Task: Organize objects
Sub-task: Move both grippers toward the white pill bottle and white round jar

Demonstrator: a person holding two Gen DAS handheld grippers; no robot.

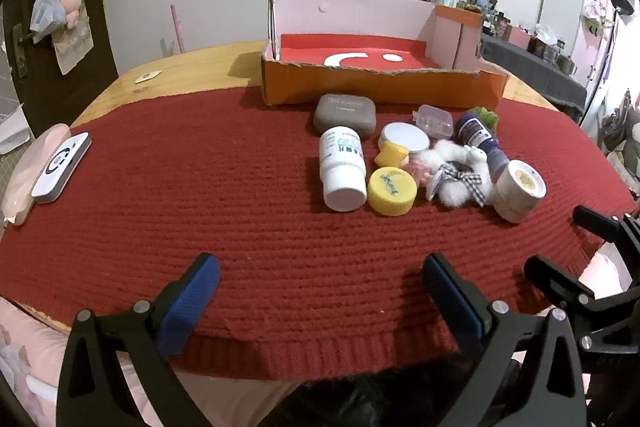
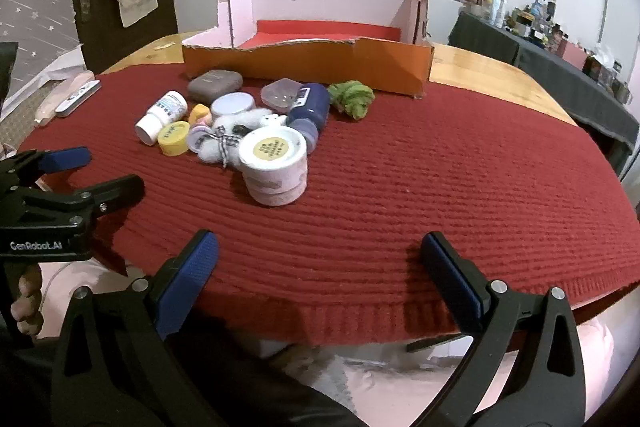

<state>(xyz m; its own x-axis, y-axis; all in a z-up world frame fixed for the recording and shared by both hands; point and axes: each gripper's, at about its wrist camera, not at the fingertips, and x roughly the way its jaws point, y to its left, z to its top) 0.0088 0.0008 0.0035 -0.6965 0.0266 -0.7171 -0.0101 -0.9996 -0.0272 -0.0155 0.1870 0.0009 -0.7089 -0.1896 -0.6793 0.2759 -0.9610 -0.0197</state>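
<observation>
A heap of small objects lies on the red knitted mat: a white bottle, a yellow cap, a grey case, a round white tin, a clear plastic box, a dark blue bottle, a white fluffy toy and a white jar. Behind them stands an open orange cardboard box with a red floor. My left gripper hangs open over the mat's near edge, well short of the heap. My right gripper is open too, with nothing between its fingers.
A green woolly lump lies right of the heap. A white remote rests on a pink pouch at the mat's left end. The wooden table shows beyond the mat. A dark-covered side table with clutter stands at the right.
</observation>
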